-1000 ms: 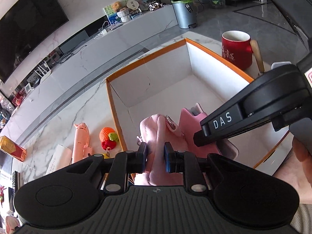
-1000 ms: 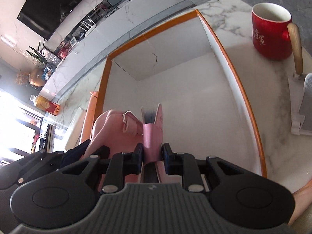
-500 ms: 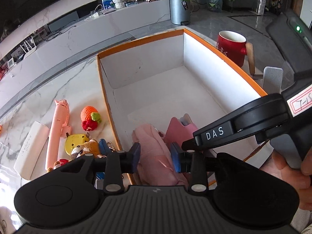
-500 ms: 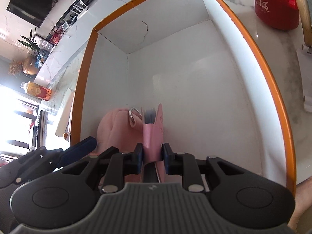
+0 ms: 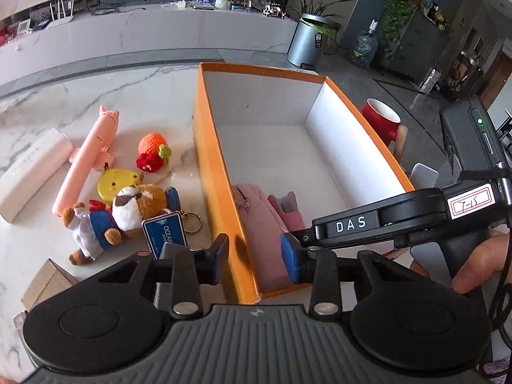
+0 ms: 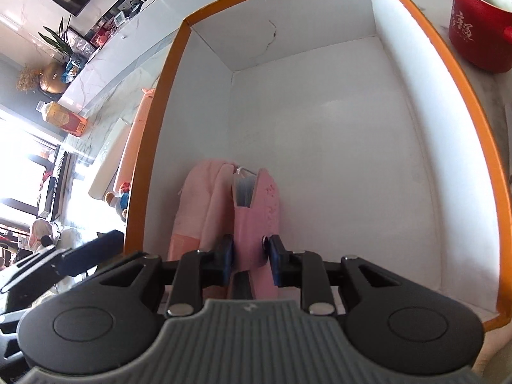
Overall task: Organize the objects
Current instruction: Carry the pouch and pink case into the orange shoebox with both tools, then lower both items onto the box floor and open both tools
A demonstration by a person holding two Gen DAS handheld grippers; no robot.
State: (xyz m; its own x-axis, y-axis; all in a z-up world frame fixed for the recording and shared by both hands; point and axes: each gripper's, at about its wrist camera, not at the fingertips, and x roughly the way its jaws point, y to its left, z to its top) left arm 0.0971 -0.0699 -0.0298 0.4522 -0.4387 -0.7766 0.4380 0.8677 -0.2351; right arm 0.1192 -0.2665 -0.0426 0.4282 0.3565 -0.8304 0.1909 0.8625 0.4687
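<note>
An orange box with white inside stands on the marble table. In its near left corner lie a pale pink pouch and a darker pink case. My left gripper is open and empty, raised over the box's near left wall. My right gripper is inside the box, its jaws slightly apart around the pink case, which stands against the pale pouch. The right gripper also shows in the left wrist view.
Left of the box lie a pink tube toy, a crocheted orange toy, a yellow round case, plush dolls, a blue keychain tag, a white box and a cardboard box. A red mug stands right.
My left gripper let go of the pale pouch, opened wide and pulled back up and left over the box wall. My right gripper lowered the pink case into the box and loosened its jaws.
</note>
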